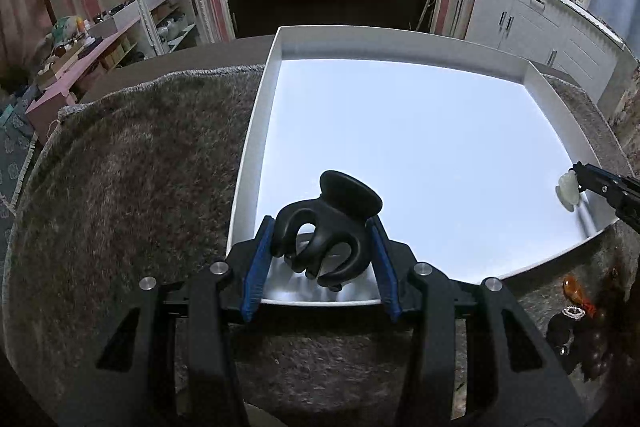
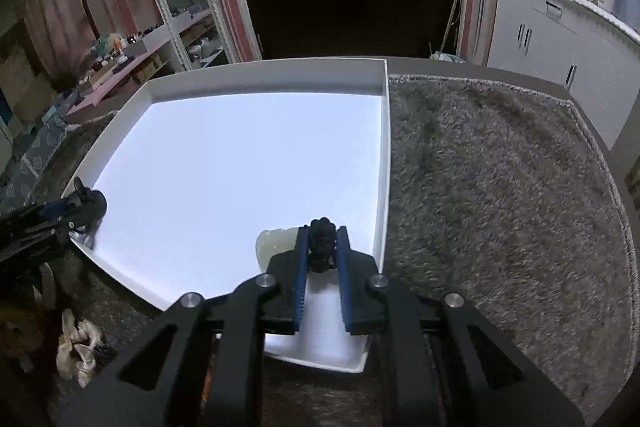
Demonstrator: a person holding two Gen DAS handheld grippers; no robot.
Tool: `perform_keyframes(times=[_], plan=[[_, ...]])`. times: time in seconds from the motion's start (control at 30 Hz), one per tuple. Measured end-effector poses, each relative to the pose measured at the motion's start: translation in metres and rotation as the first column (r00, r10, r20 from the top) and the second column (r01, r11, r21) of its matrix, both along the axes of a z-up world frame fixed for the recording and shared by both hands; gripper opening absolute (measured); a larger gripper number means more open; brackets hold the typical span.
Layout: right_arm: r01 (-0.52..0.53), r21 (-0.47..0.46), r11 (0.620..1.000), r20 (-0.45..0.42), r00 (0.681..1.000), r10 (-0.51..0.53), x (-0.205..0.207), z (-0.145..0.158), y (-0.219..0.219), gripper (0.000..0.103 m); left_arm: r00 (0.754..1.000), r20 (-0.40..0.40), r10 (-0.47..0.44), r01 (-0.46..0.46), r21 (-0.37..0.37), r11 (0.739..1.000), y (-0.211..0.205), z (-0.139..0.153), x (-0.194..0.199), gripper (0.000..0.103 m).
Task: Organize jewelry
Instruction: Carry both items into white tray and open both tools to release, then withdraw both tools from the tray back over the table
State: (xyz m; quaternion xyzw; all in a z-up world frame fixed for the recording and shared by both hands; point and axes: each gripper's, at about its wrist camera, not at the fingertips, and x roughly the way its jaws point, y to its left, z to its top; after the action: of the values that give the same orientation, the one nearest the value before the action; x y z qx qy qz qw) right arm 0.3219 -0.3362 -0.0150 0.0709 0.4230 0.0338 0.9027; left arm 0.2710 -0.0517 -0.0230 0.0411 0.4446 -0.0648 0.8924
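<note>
A large white tray (image 1: 256, 131) lies on a grey shaggy rug. My left gripper (image 1: 324, 231) is shut on a black claw hair clip (image 1: 328, 223), held just over the tray's near left corner. My right gripper (image 2: 323, 233) is shut on a small black beaded piece (image 2: 322, 243) with a pale jade-like pendant (image 2: 276, 243) hanging at its left, low over the tray's near right side (image 2: 385, 155). The pendant (image 1: 568, 193) and the right gripper's fingers (image 1: 600, 183) show at the right in the left wrist view. The left gripper with the clip (image 2: 90, 205) shows at the left in the right wrist view.
Loose jewelry lies on the rug in front of the tray: an amber piece (image 1: 574, 289), dark beads (image 1: 560, 335), and a cream fabric scrunchie (image 2: 78, 351). The rug (image 2: 500, 187) spreads right of the tray. White cabinets (image 2: 560, 39) and shelves (image 1: 112, 39) stand behind.
</note>
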Motion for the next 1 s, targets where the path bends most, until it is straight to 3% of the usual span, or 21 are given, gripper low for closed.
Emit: perform_keyframes(times=[0.23,0.3,0.37,0.47,0.57,0.67,0.77,0.87,1.0], plan=[[0.001,0.016,1.0,-0.002,1.0,-0.001,-0.003,-0.001,0.002,0.017,1.0,0.008,-0.006,0.006,0.03,1.0,-0.01,-0.002,0.007,0.051],[-0.015,0.035,0.999,-0.007,1.0,0.016,-0.003,0.001,0.003,0.027,1.0,0.007,-0.014,0.014,0.024,1.0,-0.011,-0.001,0.007,0.056],[-0.031,0.047,0.998,0.02,0.999,0.03,-0.009,0.012,0.006,0.052,1.0,0.01,-0.018,0.018,0.012,1.0,-0.01,0.004,0.007,0.058],[-0.042,0.037,0.998,0.067,0.997,0.039,-0.026,0.039,0.011,0.054,0.999,0.041,-0.034,0.034,0.0,0.999,-0.006,0.027,0.0,0.073],[-0.051,0.009,0.999,0.157,0.986,0.049,-0.063,0.083,0.015,0.06,0.997,0.073,-0.023,0.026,-0.04,0.999,0.008,0.055,-0.015,0.076],[-0.023,-0.005,1.0,0.26,0.965,0.023,-0.114,0.114,0.012,0.06,0.987,0.158,-0.009,0.016,-0.039,0.999,0.03,0.083,-0.057,0.079],[0.031,-0.006,0.999,0.319,0.947,-0.027,-0.163,0.115,0.01,0.061,0.968,0.245,0.046,-0.033,-0.056,0.998,0.049,0.091,-0.11,0.083],[0.078,-0.026,0.997,0.342,0.937,-0.064,-0.217,0.087,0.029,0.061,0.966,0.247,0.077,-0.058,-0.084,0.995,0.055,0.065,-0.175,0.095],[0.087,-0.004,0.996,0.334,0.939,-0.08,-0.255,0.053,0.056,0.061,0.969,0.234,0.076,-0.066,-0.051,0.997,0.048,0.021,-0.225,0.091]])
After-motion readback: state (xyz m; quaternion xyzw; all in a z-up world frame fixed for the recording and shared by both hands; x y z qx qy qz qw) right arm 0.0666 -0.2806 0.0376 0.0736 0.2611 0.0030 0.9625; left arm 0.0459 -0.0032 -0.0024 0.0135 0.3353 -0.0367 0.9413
